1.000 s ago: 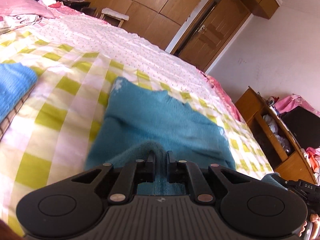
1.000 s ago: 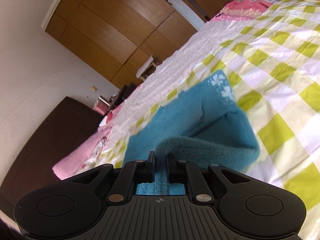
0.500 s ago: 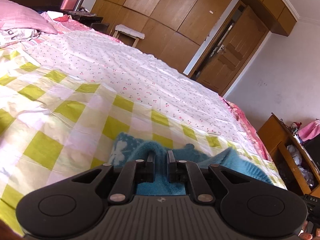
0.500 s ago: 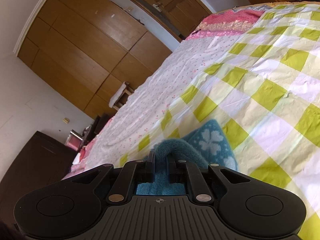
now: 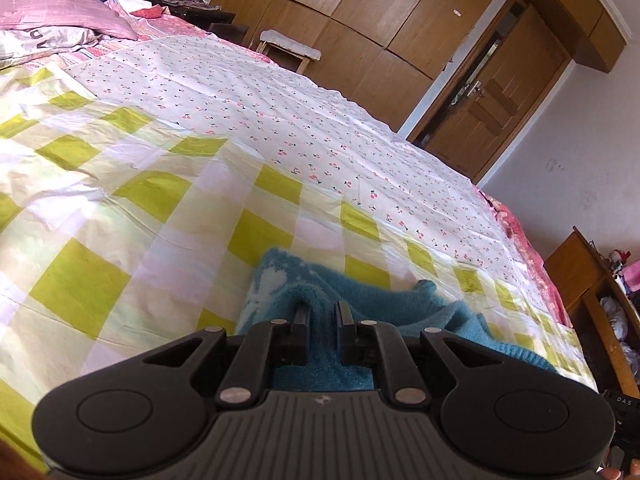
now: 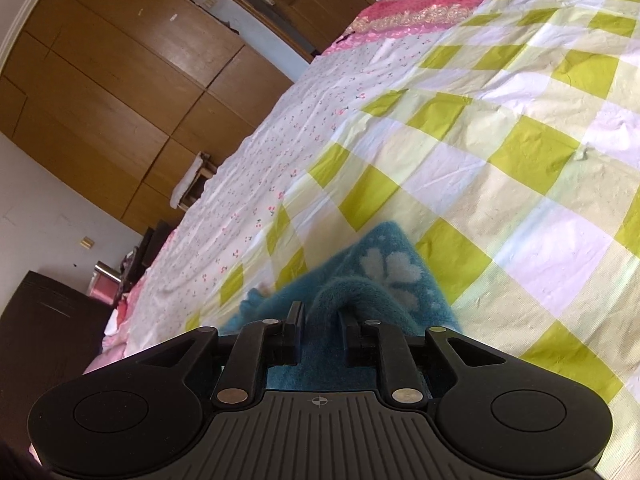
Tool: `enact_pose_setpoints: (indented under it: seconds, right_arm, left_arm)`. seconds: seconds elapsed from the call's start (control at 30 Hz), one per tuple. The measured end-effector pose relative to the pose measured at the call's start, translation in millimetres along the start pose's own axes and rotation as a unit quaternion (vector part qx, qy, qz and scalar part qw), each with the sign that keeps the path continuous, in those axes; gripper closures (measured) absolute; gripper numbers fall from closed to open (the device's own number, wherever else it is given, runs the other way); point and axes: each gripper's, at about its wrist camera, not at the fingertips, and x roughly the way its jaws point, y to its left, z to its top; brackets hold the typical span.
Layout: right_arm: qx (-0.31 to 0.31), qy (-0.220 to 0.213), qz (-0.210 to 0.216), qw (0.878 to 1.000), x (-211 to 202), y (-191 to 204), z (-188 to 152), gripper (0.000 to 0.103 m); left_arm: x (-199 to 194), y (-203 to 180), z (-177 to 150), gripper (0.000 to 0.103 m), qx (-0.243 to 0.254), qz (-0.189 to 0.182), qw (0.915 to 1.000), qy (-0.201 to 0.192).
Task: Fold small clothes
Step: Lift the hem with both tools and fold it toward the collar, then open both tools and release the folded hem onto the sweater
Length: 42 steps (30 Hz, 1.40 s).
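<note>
A small teal fleece garment (image 5: pixel 360 300) with white flower prints lies on the green-and-white checked bedspread (image 5: pixel 160 200). My left gripper (image 5: pixel 322 312) is shut on a bunched fold of it, low over the bed. The garment also shows in the right wrist view (image 6: pixel 384 272), where my right gripper (image 6: pixel 322 314) is shut on another fold of it, beside a white flower print. Most of the garment is hidden under the gripper bodies.
A white cherry-print sheet (image 5: pixel 300 112) covers the far half of the bed. Pink pillows (image 5: pixel 56 12) lie at the head. Wooden wardrobes (image 5: pixel 360 12) and a door (image 5: pixel 488 96) stand beyond. A wooden shelf unit (image 5: pixel 592 288) stands at the right bedside.
Both grippers have carried the held edge of the garment forward over itself. Much less of the garment shows ahead of the fingers now. Both stay shut on it.
</note>
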Motion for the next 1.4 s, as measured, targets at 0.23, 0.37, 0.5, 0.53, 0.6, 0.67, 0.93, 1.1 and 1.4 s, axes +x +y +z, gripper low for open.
enact_pose_setpoints:
  seconds: [0.23,0.37,0.5,0.53,0.6,0.67,0.93,1.1,1.4]
  right_arm:
    - [-0.003,-0.013,0.025,1.000,-8,7,5,0.061]
    - [0.027,-0.008,0.048,0.998,-7,-1,6,0.050]
    - [0.002,-0.032,0.066,0.997,-14,4,11,0.038]
    - [-0.004,-0.033,0.069,0.997,-15,7,12,0.037]
    - [-0.028,-0.035,0.060,0.997,-17,12,12,0.037]
    - [-0.071,-0.036,0.039,0.996,-18,20,8,0.037]
    - [-0.208,-0.028,-0.043,0.977,-22,28,-17,0.038]
    - [-0.275,-0.007,-0.062,0.959,-27,24,-33,0.036]
    - [-0.283,0.041,-0.068,0.956,-24,11,-39,0.029]
  left_arm:
    - [-8,-5,5,0.079,0.000,0.000,1.0000,-0.003]
    - [-9,-5,9,0.078,-0.009,-0.007,0.9999,-0.006]
    - [-10,-9,8,0.073,-0.004,-0.012,0.9999,-0.010]
    - [-10,-8,9,0.072,-0.010,-0.015,0.9998,-0.009]
    - [-11,-7,11,0.071,-0.020,-0.014,0.9996,-0.014]
    - [-13,-9,12,0.068,-0.015,-0.004,0.9995,-0.026]
    - [-37,-18,9,0.059,0.081,0.064,0.9925,-0.067]
    - [-43,-6,-26,0.055,0.132,0.076,0.9880,-0.023]
    - [-31,5,-46,0.039,0.143,0.067,0.9868,0.038]
